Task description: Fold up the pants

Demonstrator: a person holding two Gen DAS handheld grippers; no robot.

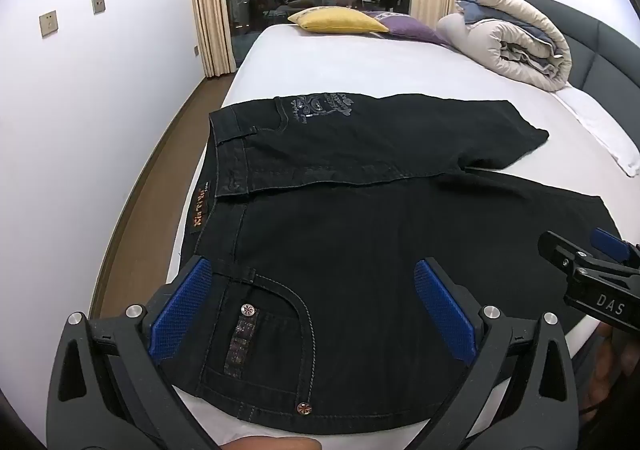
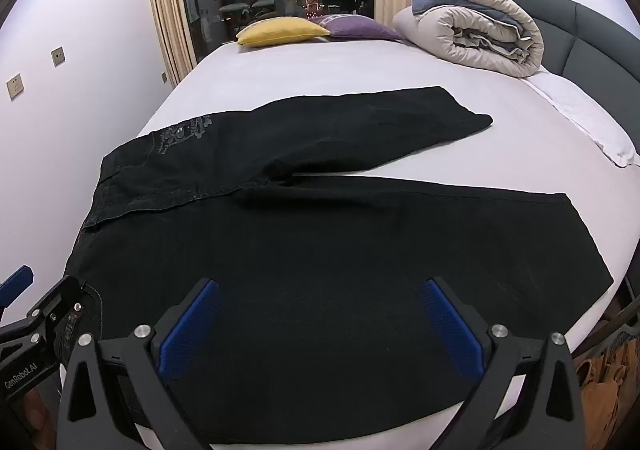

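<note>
In the left wrist view the left gripper (image 1: 312, 310) hangs just over the near left part of the pants (image 1: 360, 234), its blue pads (image 1: 182, 310) spread wide and released, holding nothing; between them shows a front pocket (image 1: 272, 334) with a stud at its lower corner; the black pants lie flat on the white bed (image 1: 360, 65), waist to the left with a brown label (image 1: 199, 205) at the band, legs running right, the far leg angled away and printed with a grey motif (image 1: 320, 107); the right gripper (image 1: 592, 274) enters at the right edge above the near leg; far off lie a yellow pillow (image 1: 336, 19), a purple pillow (image 1: 412, 27) and a rolled duvet (image 1: 516, 37). In the right wrist view the right gripper (image 2: 320, 326) hovers over the near leg, its pads apart and empty; the pants (image 2: 340, 242) spread across the bed (image 2: 320, 65), the two legs parting toward the right; the left gripper (image 2: 44, 314) sits at the left edge over the waist; I cannot tell from here whether it touches the cloth.
</note>
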